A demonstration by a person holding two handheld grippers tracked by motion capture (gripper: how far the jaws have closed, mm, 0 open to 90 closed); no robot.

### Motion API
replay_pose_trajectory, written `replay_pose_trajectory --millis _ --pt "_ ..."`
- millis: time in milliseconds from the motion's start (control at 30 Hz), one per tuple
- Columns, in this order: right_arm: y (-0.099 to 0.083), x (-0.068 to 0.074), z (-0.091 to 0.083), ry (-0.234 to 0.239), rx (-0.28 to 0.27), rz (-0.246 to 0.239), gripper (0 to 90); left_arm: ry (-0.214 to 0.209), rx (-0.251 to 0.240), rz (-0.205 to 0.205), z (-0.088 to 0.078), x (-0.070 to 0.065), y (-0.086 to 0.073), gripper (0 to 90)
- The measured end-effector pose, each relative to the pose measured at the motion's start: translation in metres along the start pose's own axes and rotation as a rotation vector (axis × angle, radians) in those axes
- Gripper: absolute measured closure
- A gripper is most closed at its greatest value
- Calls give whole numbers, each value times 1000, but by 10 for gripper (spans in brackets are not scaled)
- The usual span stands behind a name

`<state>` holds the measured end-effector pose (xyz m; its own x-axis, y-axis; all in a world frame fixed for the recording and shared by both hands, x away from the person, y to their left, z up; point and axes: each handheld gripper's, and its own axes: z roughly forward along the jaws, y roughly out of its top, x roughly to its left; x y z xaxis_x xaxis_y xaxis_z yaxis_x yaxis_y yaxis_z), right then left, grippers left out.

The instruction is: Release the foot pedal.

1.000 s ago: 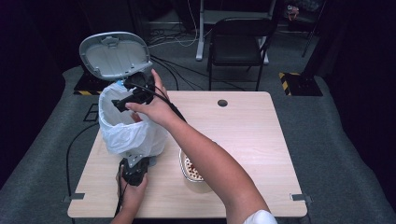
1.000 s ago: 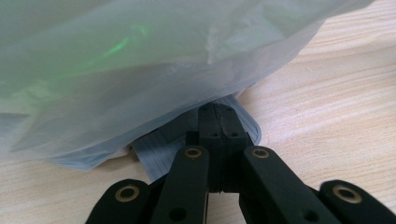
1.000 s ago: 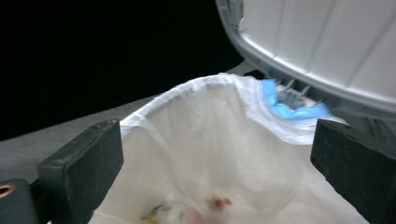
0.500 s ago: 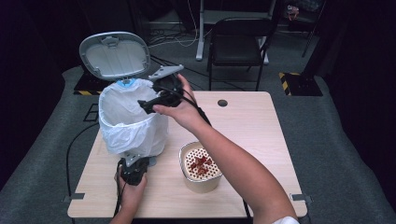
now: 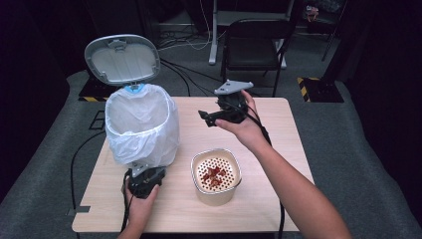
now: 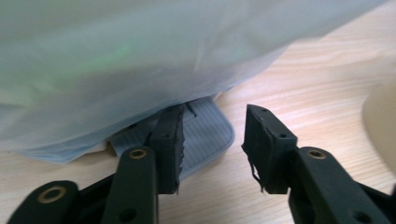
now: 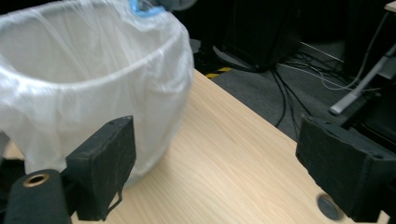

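Observation:
A pedal bin (image 5: 142,124) lined with a white bag stands on the table's left, its grey lid (image 5: 122,59) raised. My left gripper (image 5: 145,180) lies at the bin's foot. In the left gripper view its jaws (image 6: 215,121) stand open and have just been opening, with the grey pedal (image 6: 208,133) just ahead of them and nothing pressed. My right gripper (image 5: 206,119) hovers right of the bin, pointing at it. Its jaws (image 7: 219,154) are open and have just been closing a little, with nothing between them. The bag's rim (image 7: 93,84) is ahead on its left.
A cream pot (image 5: 234,186) with a perforated insert holding red pieces (image 5: 214,174) sits at the front middle of the wooden table (image 5: 278,149). A dark round grommet (image 7: 329,207) is set in the tabletop. A black chair (image 5: 259,40) and cables lie beyond the far edge.
My right hand has swung from above the bin's mouth to the right, away from it, uncovering the pot. The left hand has stayed at the bin's foot and the lid is still up.

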<state>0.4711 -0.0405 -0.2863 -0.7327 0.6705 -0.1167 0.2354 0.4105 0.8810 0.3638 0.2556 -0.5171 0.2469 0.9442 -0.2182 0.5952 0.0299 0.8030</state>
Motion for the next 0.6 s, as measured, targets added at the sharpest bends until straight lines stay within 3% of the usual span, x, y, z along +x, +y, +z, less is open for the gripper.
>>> replay_pose_trajectory --millis 33,100,133,167,200,233,267,367,400,433,467,500,533,600 --pt "-5 -2 -4 -2 -4 2 126 -29 -16 -13 0 -2 2 555" --pt "-15 -6 -11 -5 -4 21 137 -38 -9 1 -5 -1 7 531" --pt "-19 -8 -14 -10 -5 27 137 -38 -3 54 -7 2 11 525" --pt "-23 -10 -17 -16 0 34 137 -69 -4 1 -9 -1 12 515" --pt "-26 -12 -21 -25 -2 44 137 -57 -4 16 -12 0 15 507" --pt "-29 -13 -25 -29 -2 58 137 -49 -12 -12 -15 -2 16 505" --pt "-32 -15 -29 -33 -8 60 141 -61 4 100 -19 6 20 504" --pt "-43 -17 -39 -52 -4 65 142 -91 8 111 -28 7 24 492" --pt "-48 -18 -43 -62 3 62 142 -95 13 151 -31 9 26 490" --pt "-48 -18 -43 -62 3 62 142 -95 13 151 -31 9 26 486" --pt "-52 -18 -46 -71 11 55 142 -102 14 108 -35 7 24 486" --pt "-59 -19 -49 -80 20 52 142 -109 19 146 -37 10 24 477" --pt "-65 -20 -52 -87 22 49 143 -110 20 118 -40 10 23 471" --pt "-84 -23 -59 -102 31 74 143 -140 29 114 -45 15 20 470"
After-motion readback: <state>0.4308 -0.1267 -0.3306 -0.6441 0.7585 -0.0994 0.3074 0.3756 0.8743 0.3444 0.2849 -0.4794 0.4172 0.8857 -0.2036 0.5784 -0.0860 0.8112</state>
